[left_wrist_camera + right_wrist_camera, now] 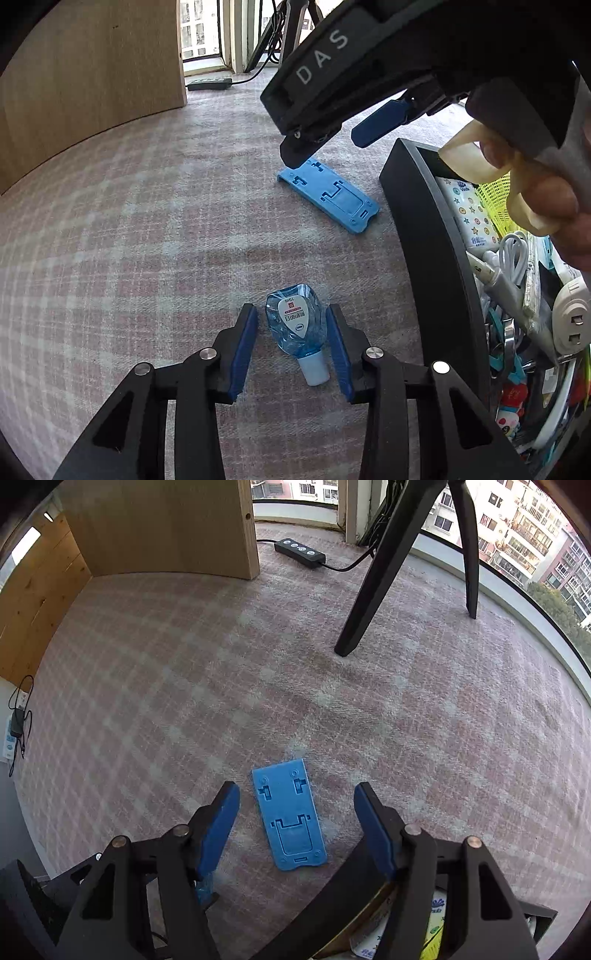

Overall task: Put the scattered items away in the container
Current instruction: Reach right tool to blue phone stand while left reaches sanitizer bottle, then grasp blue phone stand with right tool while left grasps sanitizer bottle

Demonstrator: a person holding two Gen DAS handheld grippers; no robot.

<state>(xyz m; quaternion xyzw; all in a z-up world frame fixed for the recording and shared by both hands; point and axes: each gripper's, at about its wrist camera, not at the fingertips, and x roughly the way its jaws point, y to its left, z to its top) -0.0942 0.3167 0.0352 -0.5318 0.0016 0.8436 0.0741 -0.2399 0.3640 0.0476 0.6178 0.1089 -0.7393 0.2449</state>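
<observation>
A small clear-blue sanitizer bottle (298, 332) with a white cap lies on the checked carpet, between the open fingers of my left gripper (291, 314); the pads do not touch it. A flat blue plastic phone stand (328, 194) lies further off, left of the black container (424, 236). In the right wrist view the stand (290, 814) lies between the open fingers of my right gripper (295, 794), which hovers above it. The right gripper also shows in the left wrist view (332, 144), empty.
The black container is full of several items: tissue pack (469, 210), white cable (515, 254), white plug (570, 314). A wooden cabinet (162, 528), a black power strip (300, 552) with cord and tripod legs (373, 579) stand beyond. A window runs along the far edge.
</observation>
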